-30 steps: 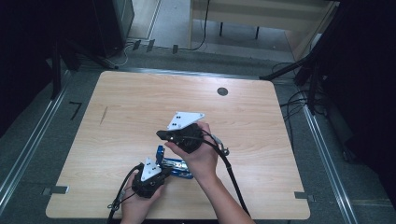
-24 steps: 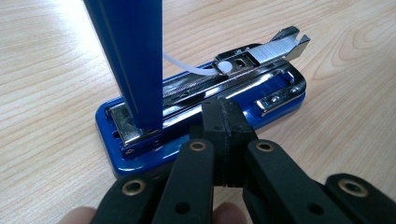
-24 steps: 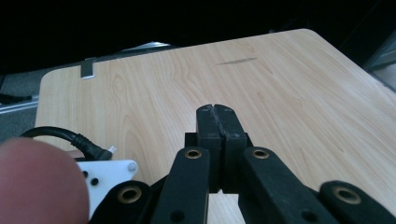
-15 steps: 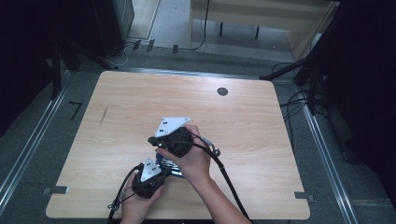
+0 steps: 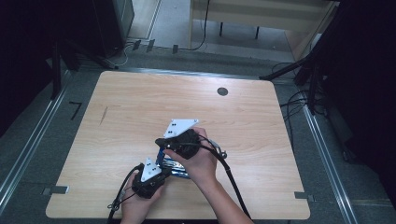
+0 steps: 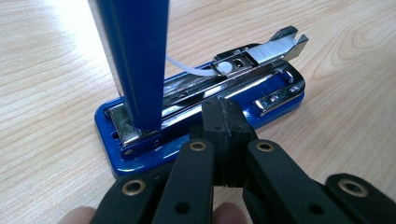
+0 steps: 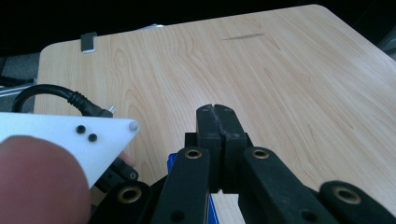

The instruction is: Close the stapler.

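The left gripper (image 6: 223,112) is seen with its jaws pressed together on nothing, its tips touching the base of the blue stapler (image 6: 196,116), which lies opened on the wooden table (image 5: 233,116) near its front edge. The right gripper (image 7: 217,119) is likewise closed empty, just above the stapler's raised lid (image 6: 135,56).

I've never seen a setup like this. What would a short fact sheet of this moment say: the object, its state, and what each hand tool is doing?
Object: blue stapler, lying on the wooden table
Stapler state: opened, blue top arm swung upright, metal staple tray exposed
Left gripper: jaws shut, tips right at the stapler's base edge; whether they touch is unclear
Right gripper: jaws shut, just above the stapler, a blue part right beneath its jaws
Position: near the person's edge of the table
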The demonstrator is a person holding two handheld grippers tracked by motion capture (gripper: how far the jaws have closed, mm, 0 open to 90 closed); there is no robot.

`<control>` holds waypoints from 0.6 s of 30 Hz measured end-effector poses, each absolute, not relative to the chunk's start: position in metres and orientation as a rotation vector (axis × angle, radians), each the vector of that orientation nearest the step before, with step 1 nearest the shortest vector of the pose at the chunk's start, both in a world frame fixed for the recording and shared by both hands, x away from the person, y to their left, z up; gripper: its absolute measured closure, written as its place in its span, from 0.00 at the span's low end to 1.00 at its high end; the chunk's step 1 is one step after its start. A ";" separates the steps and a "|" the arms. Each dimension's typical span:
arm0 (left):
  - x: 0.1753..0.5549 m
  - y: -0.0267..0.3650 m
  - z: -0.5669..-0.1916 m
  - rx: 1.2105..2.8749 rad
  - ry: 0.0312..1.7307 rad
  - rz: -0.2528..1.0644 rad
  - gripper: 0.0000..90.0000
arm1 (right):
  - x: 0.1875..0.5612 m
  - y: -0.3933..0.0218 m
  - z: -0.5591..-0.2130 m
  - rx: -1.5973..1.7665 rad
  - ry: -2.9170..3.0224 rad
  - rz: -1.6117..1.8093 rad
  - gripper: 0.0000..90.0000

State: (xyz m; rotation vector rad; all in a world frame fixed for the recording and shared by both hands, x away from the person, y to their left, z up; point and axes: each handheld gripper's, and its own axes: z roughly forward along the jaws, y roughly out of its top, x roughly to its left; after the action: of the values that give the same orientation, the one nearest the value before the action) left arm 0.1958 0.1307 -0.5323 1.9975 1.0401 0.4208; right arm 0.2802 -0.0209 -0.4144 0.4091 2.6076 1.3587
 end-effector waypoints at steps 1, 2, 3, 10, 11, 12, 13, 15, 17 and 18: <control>0.196 0.131 -0.532 1.998 1.040 0.421 1.00 | 0.280 -0.022 -0.415 0.406 2.608 1.357 1.00; 0.196 0.131 -0.532 1.998 1.039 0.421 1.00 | 0.280 -0.022 -0.416 0.411 2.610 1.359 1.00; 0.196 0.131 -0.532 1.996 1.040 0.421 1.00 | 0.280 -0.023 -0.416 0.407 2.611 1.357 1.00; 0.195 0.131 -0.532 1.999 1.033 0.420 1.00 | 0.277 -0.032 -0.418 0.417 2.603 1.358 1.00; 0.195 0.131 -0.532 2.000 1.034 0.420 1.00 | 0.276 -0.034 -0.419 0.426 2.602 1.361 1.00; 0.195 0.131 -0.532 2.000 1.032 0.421 1.00 | 0.275 -0.036 -0.419 0.424 2.599 1.359 1.00; 0.195 0.131 -0.532 2.002 1.032 0.421 1.00 | 0.275 -0.038 -0.420 0.423 2.597 1.363 1.00; 0.195 0.131 -0.532 1.999 1.032 0.422 1.00 | 0.274 -0.042 -0.422 0.434 2.596 1.363 1.00; 0.195 0.131 -0.532 1.998 1.030 0.424 1.00 | 0.272 -0.048 -0.424 0.438 2.587 1.362 1.00; 0.195 0.130 -0.532 1.997 1.029 0.421 1.00 | 0.272 -0.050 -0.424 0.447 2.585 1.364 1.00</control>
State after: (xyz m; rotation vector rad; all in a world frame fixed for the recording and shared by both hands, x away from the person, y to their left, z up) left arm 0.1946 0.1304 -0.5319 1.9973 1.0288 0.4206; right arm 0.2717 -0.0497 -0.4244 0.4473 2.5854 1.3640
